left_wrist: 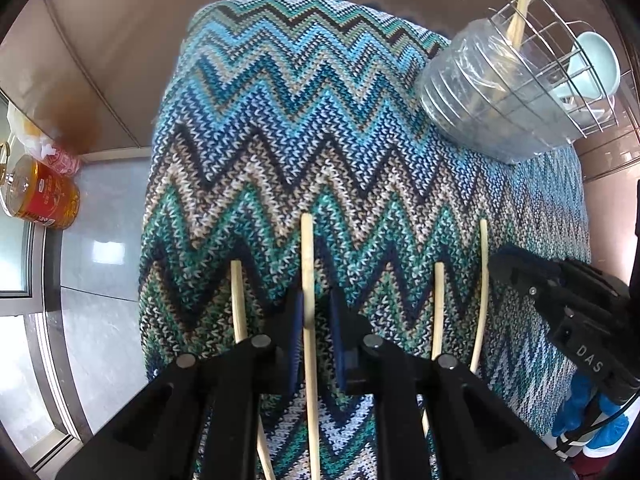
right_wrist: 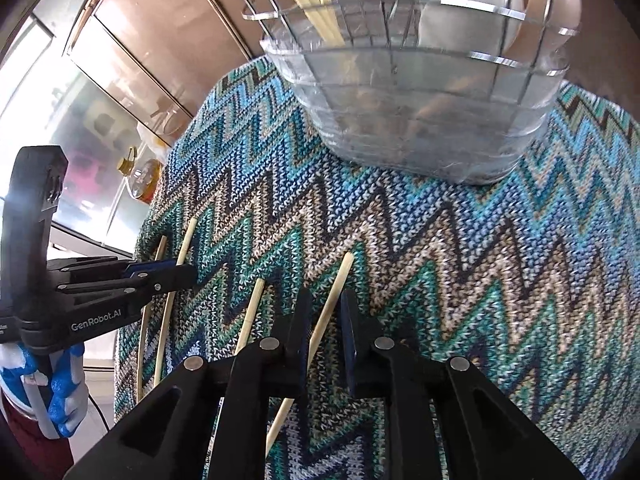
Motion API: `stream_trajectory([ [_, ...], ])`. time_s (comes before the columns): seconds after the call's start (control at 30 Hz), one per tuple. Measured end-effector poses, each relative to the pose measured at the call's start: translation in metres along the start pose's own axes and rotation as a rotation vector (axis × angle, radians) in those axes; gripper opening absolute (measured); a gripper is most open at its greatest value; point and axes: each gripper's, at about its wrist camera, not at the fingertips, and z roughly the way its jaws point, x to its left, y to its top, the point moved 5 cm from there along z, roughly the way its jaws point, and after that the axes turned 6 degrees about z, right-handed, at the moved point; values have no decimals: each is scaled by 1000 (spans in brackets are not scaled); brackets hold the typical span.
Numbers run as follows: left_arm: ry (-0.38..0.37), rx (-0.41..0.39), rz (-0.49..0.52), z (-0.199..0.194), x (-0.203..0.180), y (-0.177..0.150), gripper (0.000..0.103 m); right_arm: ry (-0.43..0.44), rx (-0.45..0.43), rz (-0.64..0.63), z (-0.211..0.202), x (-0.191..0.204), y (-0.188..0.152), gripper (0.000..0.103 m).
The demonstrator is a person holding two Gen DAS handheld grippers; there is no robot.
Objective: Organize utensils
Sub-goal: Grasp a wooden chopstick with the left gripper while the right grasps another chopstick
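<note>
Setting: we look down on a table under a zigzag-knit cloth, blue, teal and tan.
Left gripper: pointing steeply down at the cloth, blue pads a narrow way apart. One pale chopstick runs up between them. There's a sliver of gap on either side, so we can't tell whether it's pinched or only straddled.
Right gripper: same downward pose, jaws slightly apart, another chopstick lying slanted between the pads. The left pad seems to touch it and the right one stands off; we read no firm grip.
Loose chopsticks, left view: one just left of the gripper, two to its right, the outer one bowed. All lie flat on the cloth, roughly parallel, tips toward the far edge.
Rack: a clear drying basket with wire-like ribs sits at the far right of the table, well apart from both grippers.
In the rack: several chopsticks standing upright at its left end, a pale bowl beside them.
Off the table: an oil bottle w/ a red label on the floor at left.
Person: blue-gloved hand holding the left tool, seen from the right cam.
</note>
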Motion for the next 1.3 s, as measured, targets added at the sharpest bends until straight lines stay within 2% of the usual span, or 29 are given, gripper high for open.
stream_trajectory([
  [0.3, -2, -2, 4, 1, 0, 0, 12, -18, 34, -14, 16, 1, 0, 17],
  [0.37, 6, -4, 10, 0, -1, 0, 11, -18, 34, -15, 16, 2, 1, 12],
  [0.63, 31, -21, -36, -6, 4, -5, 5, 61, 5, -14, 6, 1, 1, 8],
  [0.97, 85, -142, -60, -58, 5, -23, 5, 224, -90, -16, -37, -1, -10, 6],
  [1.13, 84, -234, -74, -93, -2, -37, 5, 245, -163, -68, -71, 4, -18, 5],
  [1.3, 95, -294, -87, -117, -7, -49, 5, 267, -230, -97, -107, 7, -29, 5],
])
